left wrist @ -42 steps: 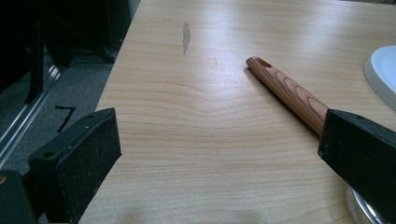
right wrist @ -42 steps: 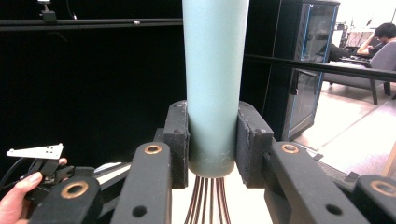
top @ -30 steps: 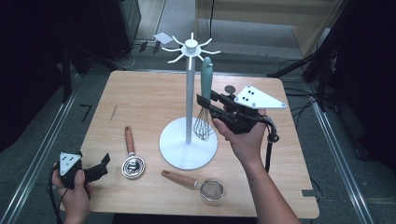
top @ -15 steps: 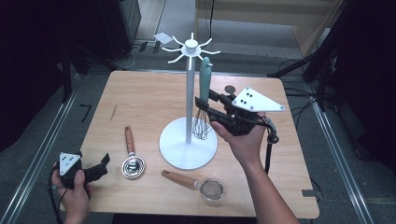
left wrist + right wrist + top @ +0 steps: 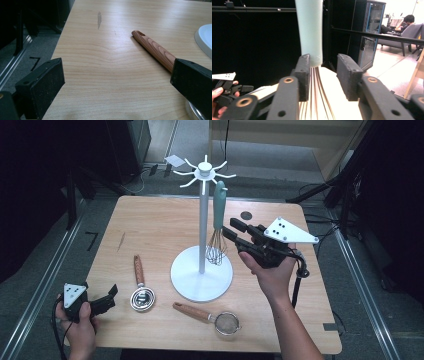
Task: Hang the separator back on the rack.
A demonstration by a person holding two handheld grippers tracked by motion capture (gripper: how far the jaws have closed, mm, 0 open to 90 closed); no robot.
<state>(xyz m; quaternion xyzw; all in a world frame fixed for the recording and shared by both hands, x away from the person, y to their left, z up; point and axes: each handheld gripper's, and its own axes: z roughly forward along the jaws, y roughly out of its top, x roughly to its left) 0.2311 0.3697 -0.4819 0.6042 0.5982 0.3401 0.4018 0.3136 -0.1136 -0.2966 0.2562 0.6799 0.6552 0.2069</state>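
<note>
A whisk (image 5: 217, 227) hangs upright beside the white stand's pole (image 5: 203, 225), its long axis vertical, and the right gripper (image 5: 231, 231) (the nearer one) has its part-open jaws beside its wires, gripping nothing.

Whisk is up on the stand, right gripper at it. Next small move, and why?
Probably open the right gripper a bit wider and draw it back from the whisk. The whisk looks hung from a hook of the white stand, upright, wires just above the base. In the right gripper view its handle sits between the jaws with a gap on one side, so it seems let go.
</note>
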